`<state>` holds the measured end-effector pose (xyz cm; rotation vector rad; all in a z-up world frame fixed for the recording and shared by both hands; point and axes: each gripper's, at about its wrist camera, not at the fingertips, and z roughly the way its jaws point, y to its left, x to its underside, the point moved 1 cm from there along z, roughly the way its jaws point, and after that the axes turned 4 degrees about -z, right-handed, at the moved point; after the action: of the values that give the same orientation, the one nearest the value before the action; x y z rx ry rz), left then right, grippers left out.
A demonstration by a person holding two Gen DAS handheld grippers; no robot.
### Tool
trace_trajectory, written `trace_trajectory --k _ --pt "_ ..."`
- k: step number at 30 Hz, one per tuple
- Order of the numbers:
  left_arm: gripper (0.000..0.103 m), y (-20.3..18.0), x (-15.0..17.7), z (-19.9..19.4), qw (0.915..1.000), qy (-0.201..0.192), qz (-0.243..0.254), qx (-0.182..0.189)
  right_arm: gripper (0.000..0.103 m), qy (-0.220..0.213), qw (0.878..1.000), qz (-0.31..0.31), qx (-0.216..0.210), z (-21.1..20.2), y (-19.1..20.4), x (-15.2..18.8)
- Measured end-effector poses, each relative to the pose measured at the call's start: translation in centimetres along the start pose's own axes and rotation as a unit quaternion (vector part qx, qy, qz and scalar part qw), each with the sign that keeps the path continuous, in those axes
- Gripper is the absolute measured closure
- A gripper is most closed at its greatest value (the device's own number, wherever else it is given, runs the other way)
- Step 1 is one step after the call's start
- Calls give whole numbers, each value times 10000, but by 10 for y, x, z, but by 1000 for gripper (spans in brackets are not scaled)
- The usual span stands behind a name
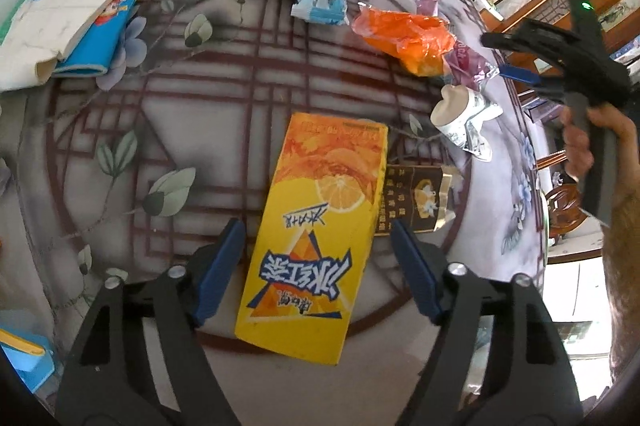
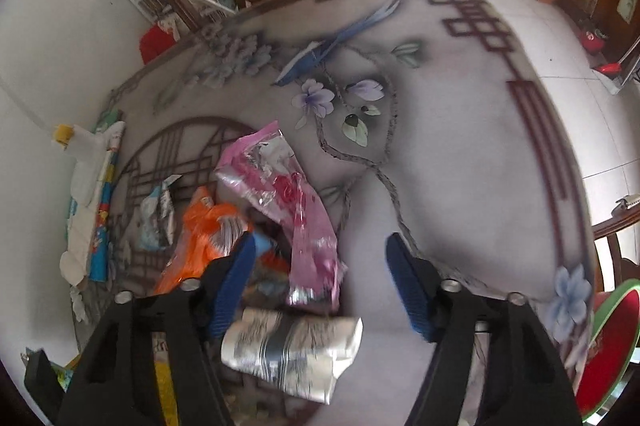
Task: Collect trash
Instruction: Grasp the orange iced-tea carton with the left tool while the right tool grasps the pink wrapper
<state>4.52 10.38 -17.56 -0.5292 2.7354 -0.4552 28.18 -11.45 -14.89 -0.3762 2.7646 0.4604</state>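
Floral glass table (image 1: pixel 224 114) holds litter; left gripper (image 1: pixel 318 234) and right gripper (image 2: pixel 320 246) jaws spread

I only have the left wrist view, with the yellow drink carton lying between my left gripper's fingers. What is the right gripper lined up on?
Observer: In the right wrist view the right gripper is open, with a pink wrapper between its fingers. The pads press on nothing.
Operator: Is anything nearer to it than that wrapper?
Observer: Yes, a crumpled silver pouch lies at the bottom of that view, close under the fingers.
Operator: What's to the right of it?
Observer: Bare tablecloth, then a red thing with a green rim by the table's edge. I cannot tell what it is.
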Motion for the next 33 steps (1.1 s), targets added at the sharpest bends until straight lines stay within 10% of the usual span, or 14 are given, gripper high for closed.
trace_trajectory --k 8,13,33 --pt "35 3 3 3 9998 46 -135 100 63 436 9990 -59 -104 38 9 -12" --pt "35 3 0 6 9997 119 -150 135 94 544 9983 -106 -201 41 12 -2" --pt "44 -13 10 0 9996 -149 -19 259 94 -926 9901 -488 -930 -114 53 152"
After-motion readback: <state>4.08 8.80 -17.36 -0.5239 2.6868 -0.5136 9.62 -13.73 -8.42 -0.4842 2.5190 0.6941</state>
